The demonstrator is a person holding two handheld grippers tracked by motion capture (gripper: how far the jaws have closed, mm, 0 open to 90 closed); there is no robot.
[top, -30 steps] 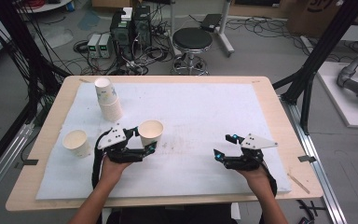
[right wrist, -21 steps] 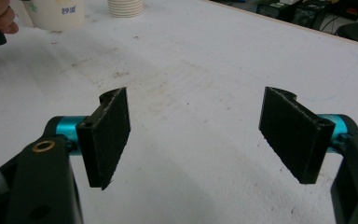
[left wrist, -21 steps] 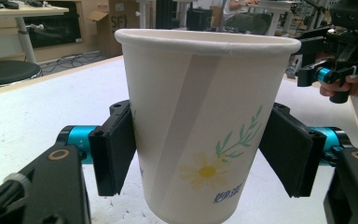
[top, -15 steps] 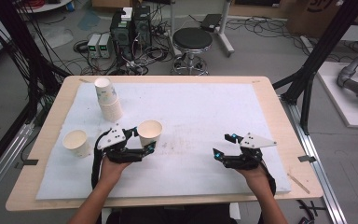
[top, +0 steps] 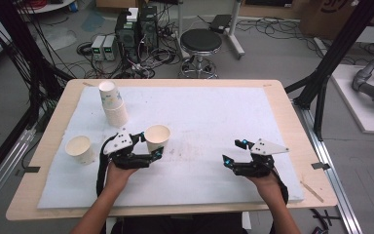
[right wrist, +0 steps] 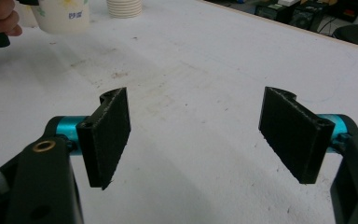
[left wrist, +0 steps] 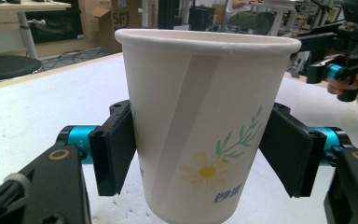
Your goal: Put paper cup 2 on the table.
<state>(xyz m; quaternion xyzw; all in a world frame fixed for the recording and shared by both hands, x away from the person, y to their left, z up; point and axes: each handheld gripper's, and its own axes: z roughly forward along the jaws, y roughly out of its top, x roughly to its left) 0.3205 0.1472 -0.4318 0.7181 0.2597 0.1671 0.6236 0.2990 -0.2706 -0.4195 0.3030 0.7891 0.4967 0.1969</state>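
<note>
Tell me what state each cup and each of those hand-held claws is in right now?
Left gripper: shut on the daisy cup.
Daisy cup: upright, open end up, clamped between the pads.
Right gripper: open, nothing between its jaws, over the white mat.
Single cup: upright on the mat, untouched.
Cup stack: nested upside down, leaning slightly, untouched.

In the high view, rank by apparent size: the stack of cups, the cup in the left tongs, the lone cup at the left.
1. Stack of cups, clearly largest.
2. Held cup in the left tongs and lone cup: alike, no ranking.
</note>
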